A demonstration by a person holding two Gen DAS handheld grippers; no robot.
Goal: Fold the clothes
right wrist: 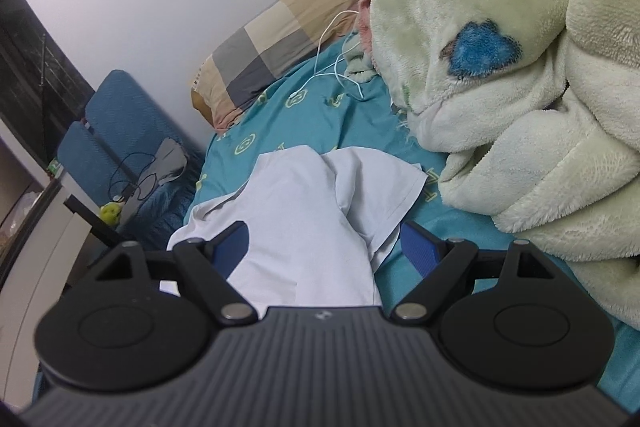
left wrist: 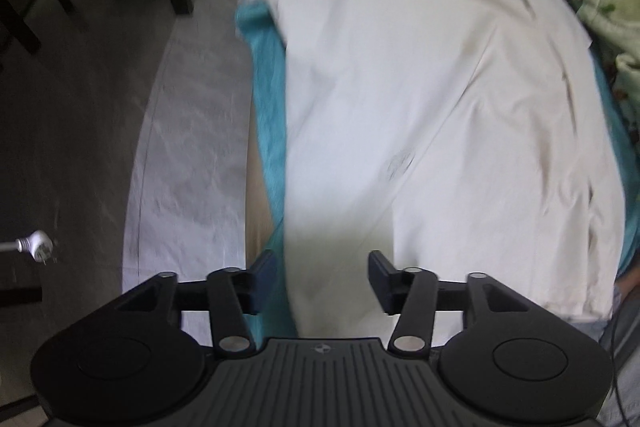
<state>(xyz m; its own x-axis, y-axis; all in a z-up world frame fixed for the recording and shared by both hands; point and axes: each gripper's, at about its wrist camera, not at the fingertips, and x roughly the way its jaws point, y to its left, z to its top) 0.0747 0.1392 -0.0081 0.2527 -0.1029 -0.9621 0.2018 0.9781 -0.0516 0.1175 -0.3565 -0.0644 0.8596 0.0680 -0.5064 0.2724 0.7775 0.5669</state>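
Left wrist view: white plug (left wrist: 38, 247) on floor; left tool (left wrist: 322, 275) released, nothing between its fingers, above white T-shirt (left wrist: 420, 87) spread on the teal-sheeted bed (left wrist: 266, 75); the picture is blurred, so contact seems absent.

Right wrist view: blue chair (right wrist: 120, 131); checked pillow (right wrist: 276, 43); right tool (right wrist: 326, 251) released over the T-shirt's sleeve; green plush blanket (right wrist: 520, 87).

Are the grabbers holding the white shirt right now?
No. The left gripper and right gripper are both open above the white shirt, gripping nothing.
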